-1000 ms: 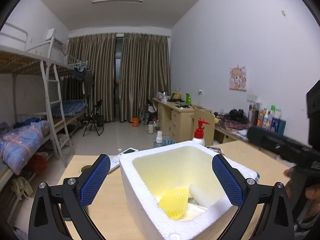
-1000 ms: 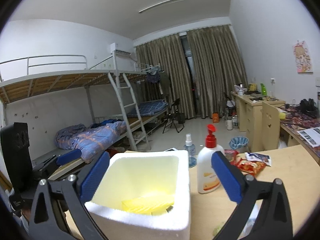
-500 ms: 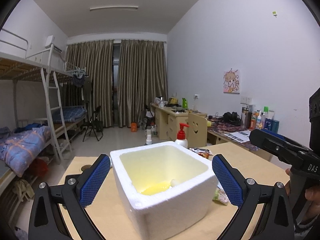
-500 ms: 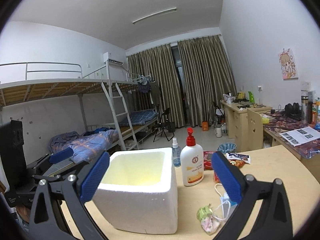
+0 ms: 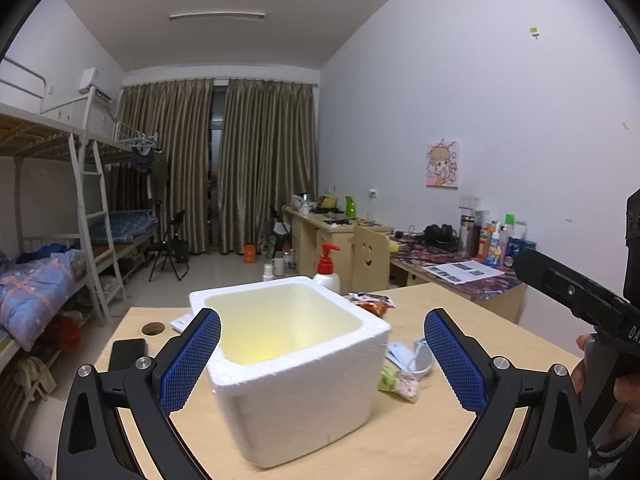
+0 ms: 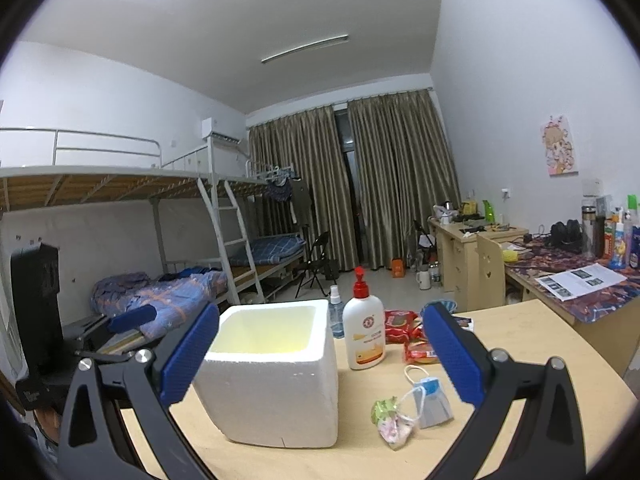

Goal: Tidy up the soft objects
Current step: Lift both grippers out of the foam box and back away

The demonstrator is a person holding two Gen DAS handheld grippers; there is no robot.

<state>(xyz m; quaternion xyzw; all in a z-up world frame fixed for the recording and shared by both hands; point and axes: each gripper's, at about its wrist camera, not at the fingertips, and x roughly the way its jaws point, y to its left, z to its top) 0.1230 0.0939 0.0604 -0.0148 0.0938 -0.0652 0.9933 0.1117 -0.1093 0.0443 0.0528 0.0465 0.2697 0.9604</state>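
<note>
While both grippers wait with jaws wide apart and nothing in them, the left gripper [image 5: 322,354] and the right gripper [image 6: 320,356] hang over the counter [image 6: 520,344]. Close by stands the white foam box [image 6: 276,384]; what is inside cannot be seen. Just beside it lie a small soft bundle [image 6: 390,420] and a blue face mask [image 6: 434,400], not put away yet. Farther back stand a pump bottle [image 6: 365,332] and red snack packets [image 6: 404,324]. The job looks only partly done.

Both wrist views face foam box [image 5: 296,364] [image 6: 276,368], near, above table.
</note>
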